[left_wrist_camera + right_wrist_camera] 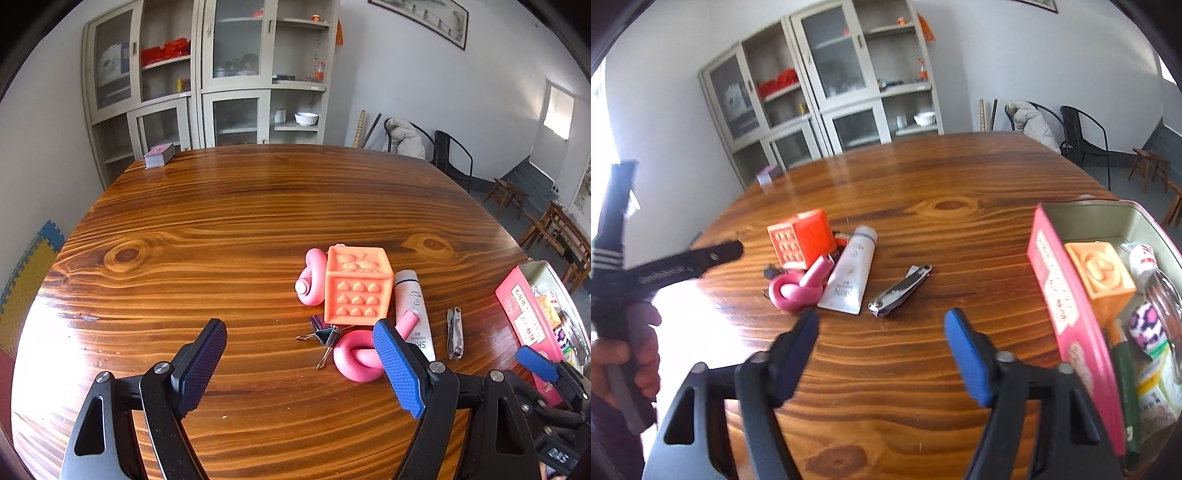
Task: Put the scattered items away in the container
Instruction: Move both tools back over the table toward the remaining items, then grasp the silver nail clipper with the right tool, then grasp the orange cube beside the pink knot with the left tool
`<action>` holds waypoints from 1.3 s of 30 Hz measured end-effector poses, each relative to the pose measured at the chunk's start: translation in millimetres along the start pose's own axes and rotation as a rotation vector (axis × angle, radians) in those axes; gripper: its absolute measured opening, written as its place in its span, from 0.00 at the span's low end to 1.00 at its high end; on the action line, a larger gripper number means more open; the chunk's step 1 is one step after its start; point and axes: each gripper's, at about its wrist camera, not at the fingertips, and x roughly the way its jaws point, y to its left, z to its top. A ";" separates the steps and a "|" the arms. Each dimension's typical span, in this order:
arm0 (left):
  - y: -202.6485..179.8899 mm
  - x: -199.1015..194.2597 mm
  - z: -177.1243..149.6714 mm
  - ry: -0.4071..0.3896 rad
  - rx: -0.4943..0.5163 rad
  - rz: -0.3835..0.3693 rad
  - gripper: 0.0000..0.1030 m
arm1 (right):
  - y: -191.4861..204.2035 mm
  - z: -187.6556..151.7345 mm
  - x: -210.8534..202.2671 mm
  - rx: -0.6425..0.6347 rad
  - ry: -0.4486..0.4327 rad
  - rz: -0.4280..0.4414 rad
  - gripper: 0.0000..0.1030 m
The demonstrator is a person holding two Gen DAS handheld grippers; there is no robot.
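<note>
Left hand-held gripper (299, 363): jaws wide apart, nothing between the pads; hovers over bare desk just short of the item cluster.
Right hand-held gripper (881, 349): jaws apart at a moderate gap, empty; above the desk, the nail clipper just ahead of the fingertips.
Desk (221, 221): wooden, strong grain, glossy glare at the near left.
Container (1071, 291): open tin with a pink outer wall, at the right edge of the desk; already holds an orange block, a patterned pink ball and small packets.
Orange cube (356, 290): embossed toy, upright on the desk, centre of the cluster.
Pink foam tube (356, 360): knotted loop, in front of the cube, one end lying against the white tube.
Pink ring piece (310, 277): just left of the cube, touching it.
White tube (849, 277): cream tube lying flat, right of the cube.
Binder clips (325, 334): dark, between the cube and the knotted loop.
Nail clipper (899, 291): metal, lying apart from the cluster, between the white tube and the container.
Card deck (159, 155): far left corner of the desk.
</note>
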 end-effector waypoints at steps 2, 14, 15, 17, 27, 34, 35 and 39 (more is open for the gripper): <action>1.8 1.0 0.3 0.004 0.008 0.000 0.81 | 1.6 1.0 11.5 0.000 0.033 -0.010 0.56; 8.4 2.3 6.7 0.002 0.005 -0.003 0.81 | 7.2 17.1 69.2 -0.017 0.156 -0.092 0.36; 8.5 2.6 6.8 0.002 0.005 -0.004 0.81 | 7.5 16.1 69.7 -0.030 0.154 -0.106 0.31; 8.5 4.2 6.9 0.003 0.003 -0.003 0.81 | 6.2 13.5 67.1 -0.045 0.150 -0.122 0.25; -17.5 25.0 17.8 0.023 -0.003 -0.054 0.81 | -7.2 11.5 49.0 0.004 0.118 -0.083 0.16; -45.4 52.9 29.1 0.031 0.020 -0.040 0.81 | -14.2 13.2 40.9 0.037 0.100 -0.046 0.15; -46.9 57.4 29.6 0.031 0.022 -0.033 0.81 | -13.7 13.2 40.6 0.037 0.099 -0.043 0.15; -49.7 72.6 30.3 0.036 0.038 0.000 0.56 | -12.5 12.6 41.0 0.034 0.100 -0.034 0.15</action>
